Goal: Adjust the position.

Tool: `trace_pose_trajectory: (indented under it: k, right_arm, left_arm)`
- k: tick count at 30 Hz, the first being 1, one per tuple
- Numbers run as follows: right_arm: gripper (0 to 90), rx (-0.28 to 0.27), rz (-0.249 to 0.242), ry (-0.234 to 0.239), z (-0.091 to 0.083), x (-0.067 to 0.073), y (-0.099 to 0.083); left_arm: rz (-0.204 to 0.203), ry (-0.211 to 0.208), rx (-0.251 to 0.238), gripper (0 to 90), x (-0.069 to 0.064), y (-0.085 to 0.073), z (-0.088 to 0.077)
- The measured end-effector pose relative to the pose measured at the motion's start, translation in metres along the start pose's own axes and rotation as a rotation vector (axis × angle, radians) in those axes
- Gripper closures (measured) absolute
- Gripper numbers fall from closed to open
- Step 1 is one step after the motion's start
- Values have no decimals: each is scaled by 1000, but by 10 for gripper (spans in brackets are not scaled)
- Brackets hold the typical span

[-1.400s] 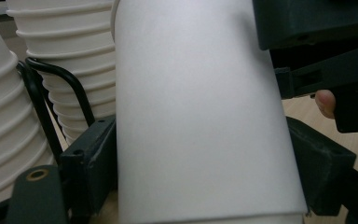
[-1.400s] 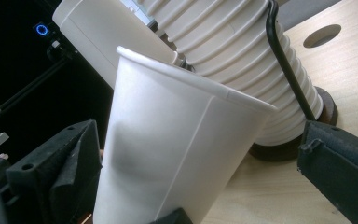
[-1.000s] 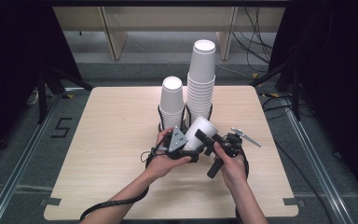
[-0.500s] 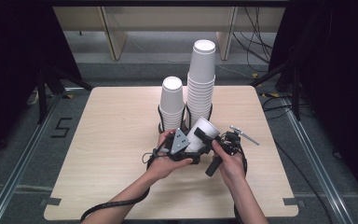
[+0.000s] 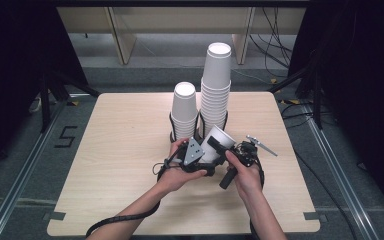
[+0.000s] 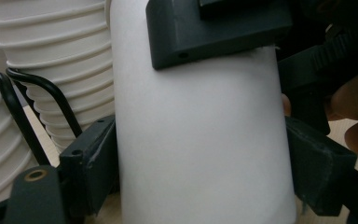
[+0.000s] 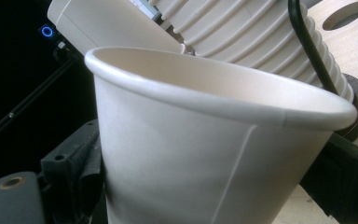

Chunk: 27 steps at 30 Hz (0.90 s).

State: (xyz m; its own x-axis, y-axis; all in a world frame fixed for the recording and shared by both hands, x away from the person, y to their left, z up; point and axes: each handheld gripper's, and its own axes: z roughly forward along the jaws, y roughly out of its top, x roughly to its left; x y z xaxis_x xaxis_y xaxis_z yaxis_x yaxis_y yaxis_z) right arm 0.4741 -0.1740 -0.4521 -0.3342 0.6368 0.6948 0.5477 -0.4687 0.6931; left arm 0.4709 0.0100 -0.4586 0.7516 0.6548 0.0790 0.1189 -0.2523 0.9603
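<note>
We count two stacks of white paper cups standing upright in black wire holders at the far middle of the wooden table [image 5: 105, 150]: a shorter stack [image 5: 185, 111] on the left and a taller stack [image 5: 215, 85] just beside it on the right. We see one loose paper cup [image 5: 217, 144] held just in front of the two stacks, and both of our grippers meet on it. Our left hand [image 5: 174, 172] comes in from the lower left with its forearm angled toward the table's middle, carrying the left gripper [image 5: 196, 156], whose grey three-cornered plate faces up. In the left gripper view its two black jaws press against opposite sides of the cup wall [image 6: 200, 140]. Our right hand [image 5: 246, 175] reaches in from below and turns the right gripper [image 5: 230, 152] leftward; in the right gripper view its jaws sit hard against either side of the cup [image 7: 191, 154], below the rolled rim. The cup is tilted, its long axis leaning, with the open mouth up and toward the right in the high view.
</note>
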Motion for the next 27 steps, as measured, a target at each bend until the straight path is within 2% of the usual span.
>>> trace_pose_trajectory:
  k: [2,4,5,6,7,8,9,10,12,13,14,15,16,17,18,19,20,21,22,23,24,25,26,27]
  right_arm:
    - [126,5,29,0,-1,3,0]
    - [129,2,27,0,0,3,-1]
    - [134,-6,-12,-7,1,1,0]
    - [135,-2,-15,-8,0,1,0]
    - [138,3,-24,-10,0,1,0]
    - [140,7,5,-7,0,4,0]
    - [143,10,2,-7,0,4,0]
    - [146,11,-7,-12,0,4,0]
    - [148,8,-20,-10,1,3,0]
    - [150,15,-7,-8,-1,4,0]
    - [151,9,-49,-17,0,2,0]
    - [151,9,-49,-17,0,2,0]
    - [155,8,-61,-17,0,2,0]
    - [157,6,-66,-16,1,2,1]
    - [157,6,-66,-16,1,2,1]
    - [160,3,-74,-34,0,2,2]
    - [160,3,-74,-34,0,2,2]
    - [161,-5,-81,-48,0,2,4]
    - [162,-9,-84,-48,0,1,4]
    - [162,-9,-84,-48,0,1,4]
    - [164,-29,-121,-60,-1,0,5]
    - [164,-36,-125,-70,-2,0,6]
    - [164,-36,-125,-70,-2,0,6]
    - [165,-55,-168,-81,-3,-1,9]
  left_arm:
    - [3,2,5,184,0,0,0]
    - [8,8,6,183,1,0,0]
    - [20,31,7,182,2,1,0]
    - [20,31,7,181,2,1,0]
    - [30,66,15,181,5,2,-1]
    - [30,66,15,180,5,2,-1]
    - [-4,16,17,178,2,1,0]
    - [1,-7,29,177,3,1,1]
    - [7,-10,34,176,3,2,1]
    - [7,-10,34,175,3,2,1]
    - [95,91,39,174,9,5,-2]
    - [95,91,39,173,9,5,-2]
    - [125,-28,50,173,11,6,1]
    - [-2,-34,55,174,3,2,1]
    - [-2,-34,55,173,3,2,1]
    - [112,-37,64,156,11,5,0]
    - [112,-37,64,144,11,5,0]
    - [140,-44,67,139,13,4,0]
    - [98,-39,72,131,11,2,-1]
    - [98,-39,72,127,11,2,-1]
    - [151,-47,61,116,16,2,-1]
    - [12,-40,69,109,8,-3,-5]
    - [12,-40,69,106,8,-3,-5]
    - [-11,-45,67,104,9,-3,-10]
